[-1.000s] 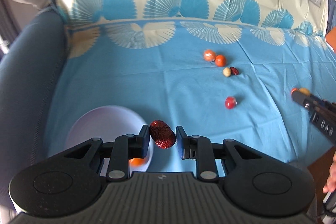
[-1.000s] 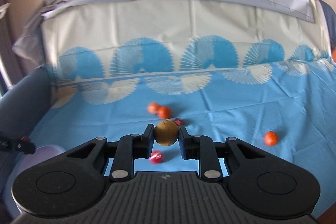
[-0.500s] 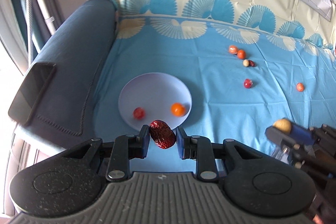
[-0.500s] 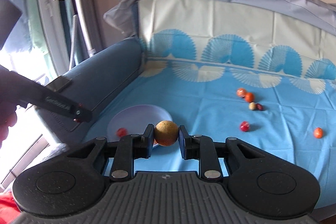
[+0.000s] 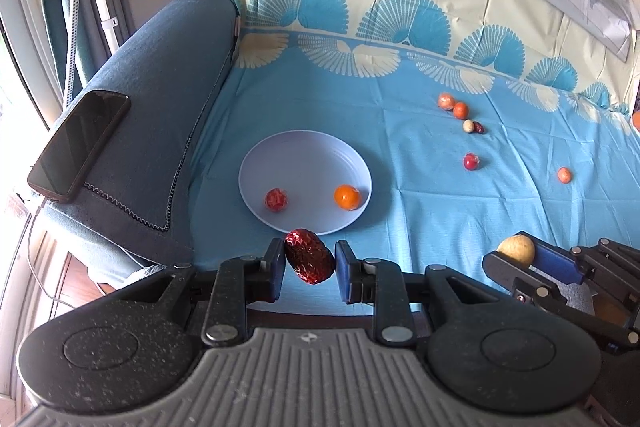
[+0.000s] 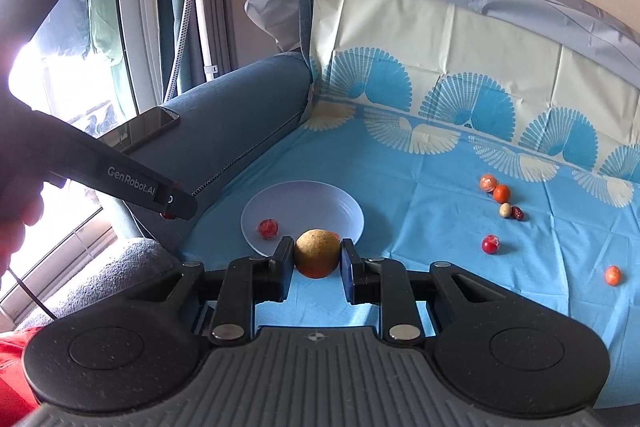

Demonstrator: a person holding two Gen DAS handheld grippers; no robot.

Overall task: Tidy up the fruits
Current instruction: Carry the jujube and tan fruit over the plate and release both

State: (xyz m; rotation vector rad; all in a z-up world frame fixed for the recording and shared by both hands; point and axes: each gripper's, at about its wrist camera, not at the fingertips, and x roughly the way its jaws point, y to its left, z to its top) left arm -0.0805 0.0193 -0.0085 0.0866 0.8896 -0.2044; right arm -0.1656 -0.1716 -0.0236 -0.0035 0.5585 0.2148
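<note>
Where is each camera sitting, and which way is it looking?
Left wrist: rides the left gripper, which holds a dark red fruit; looks down over the plate; the right gripper shows at right.
Right wrist: rides the right gripper, which holds a tan round fruit; looks flatter, toward the sofa back; the left gripper's body and a hand show at left.
Shared: plate, blue cloth, loose fruits, phone.

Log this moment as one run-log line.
left gripper: shut on red date | right gripper: shut on tan round fruit | plate: red fruit, orange fruit
</note>
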